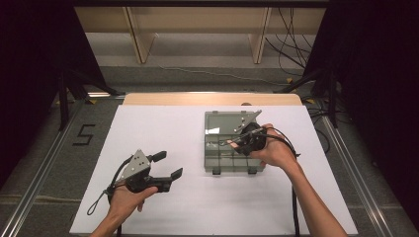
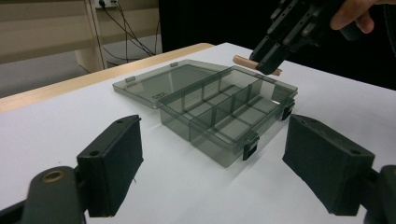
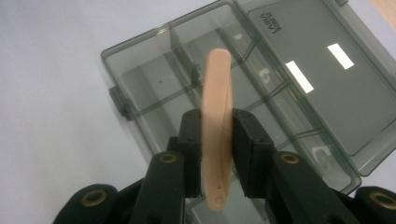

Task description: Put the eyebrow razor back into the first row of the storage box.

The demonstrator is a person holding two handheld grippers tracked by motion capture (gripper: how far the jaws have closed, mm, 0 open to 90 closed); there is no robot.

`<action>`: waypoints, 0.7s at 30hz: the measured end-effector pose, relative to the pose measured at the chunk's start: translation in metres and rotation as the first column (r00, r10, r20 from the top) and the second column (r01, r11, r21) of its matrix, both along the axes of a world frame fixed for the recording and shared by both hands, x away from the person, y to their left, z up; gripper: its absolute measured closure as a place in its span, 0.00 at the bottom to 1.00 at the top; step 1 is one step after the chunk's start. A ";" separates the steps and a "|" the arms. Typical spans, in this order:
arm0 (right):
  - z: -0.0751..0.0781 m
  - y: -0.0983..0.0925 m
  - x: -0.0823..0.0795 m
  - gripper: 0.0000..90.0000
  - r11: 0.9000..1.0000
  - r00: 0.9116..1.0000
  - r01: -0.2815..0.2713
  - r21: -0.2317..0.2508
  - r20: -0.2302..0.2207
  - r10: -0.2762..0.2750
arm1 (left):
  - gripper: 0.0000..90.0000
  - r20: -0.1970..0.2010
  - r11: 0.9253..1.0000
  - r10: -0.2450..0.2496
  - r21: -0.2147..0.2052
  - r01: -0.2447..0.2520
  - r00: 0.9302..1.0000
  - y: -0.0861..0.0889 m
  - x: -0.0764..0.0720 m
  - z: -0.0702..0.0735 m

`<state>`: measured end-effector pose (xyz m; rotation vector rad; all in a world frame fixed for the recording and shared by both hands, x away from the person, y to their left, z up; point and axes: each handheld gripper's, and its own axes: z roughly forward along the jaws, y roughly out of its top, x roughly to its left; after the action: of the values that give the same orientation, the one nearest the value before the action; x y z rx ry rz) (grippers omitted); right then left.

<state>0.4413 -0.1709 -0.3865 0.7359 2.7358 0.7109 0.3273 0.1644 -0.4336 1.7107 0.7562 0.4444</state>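
Observation:
A smoky grey compartment box (image 1: 213, 153) lies open on the white table, with its lid (image 1: 222, 121) folded flat behind it. My right gripper (image 1: 238, 143) hovers over the box's compartments, shut on a flat peach-coloured stick (image 3: 217, 88). The stick stands on edge between the pads and juts out past them over the dividers (image 3: 187, 88). In the left gripper view the stick (image 2: 243, 60) pokes out on both sides of the right gripper (image 2: 267, 63), above the box's far corner (image 2: 280, 88). At the front left my left gripper (image 1: 169, 164) is open and holds nothing; its jaws point at the box (image 2: 205, 100).
The white sheet (image 1: 163, 128) covers most of the table; a strip of bare wood (image 1: 212, 98) shows at the far edge. Beyond it are a shelf's legs and loose cables (image 1: 291, 44) on the floor. A "5" (image 1: 84, 134) is marked on the floor at the left.

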 end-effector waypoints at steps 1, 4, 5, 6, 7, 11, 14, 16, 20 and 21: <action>0.000 0.000 0.002 0.83 1.000 1.000 -0.006 0.001 0.004 0.006 | 0.21 0.001 1.000 -0.001 -0.001 0.001 1.000 0.000 0.000 0.000; 0.001 -0.001 0.005 0.83 1.000 1.000 0.006 0.002 0.008 -0.006 | 0.21 0.009 1.000 -0.005 0.005 0.005 1.000 0.000 0.000 0.000; 0.000 -0.002 0.007 0.83 1.000 1.000 0.002 0.001 0.019 -0.002 | 0.21 0.008 1.000 -0.005 0.004 0.004 1.000 0.000 0.000 0.000; 0.000 -0.002 0.008 0.83 1.000 1.000 0.005 -0.005 0.018 -0.005 | 0.21 0.009 1.000 -0.004 0.005 0.004 1.000 0.000 0.000 0.000; 0.000 -0.002 0.010 0.83 1.000 1.000 0.003 -0.007 0.021 -0.003 | 0.21 0.008 1.000 -0.003 0.005 0.003 1.000 0.000 0.000 0.000; -0.002 -0.001 0.016 0.83 1.000 1.000 0.011 -0.009 0.020 -0.011 | 0.21 0.001 1.000 0.001 -0.006 -0.001 1.000 0.000 0.000 0.000; -0.002 0.000 0.021 0.83 1.000 1.000 0.006 -0.026 0.022 -0.005 | 0.21 -0.001 1.000 0.001 -0.008 -0.001 1.000 0.000 0.001 0.000; -0.001 0.001 0.024 0.83 0.999 1.000 0.008 -0.037 0.029 -0.007 | 0.21 0.001 1.000 0.000 -0.008 0.000 1.000 0.000 0.000 0.000; -0.004 0.004 0.031 0.83 0.998 0.999 -0.033 -0.054 0.042 0.035 | 0.21 0.008 1.000 -0.006 0.002 0.006 1.000 0.000 0.000 0.000; -0.005 0.005 0.032 0.83 0.998 0.999 -0.031 -0.057 0.039 0.033 | 0.21 0.008 1.000 -0.006 0.002 0.006 1.000 0.000 0.000 0.000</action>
<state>0.4733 -0.1656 -0.3916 0.6598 2.7247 0.6453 0.3276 0.1645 -0.4332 1.7116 0.7446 0.4481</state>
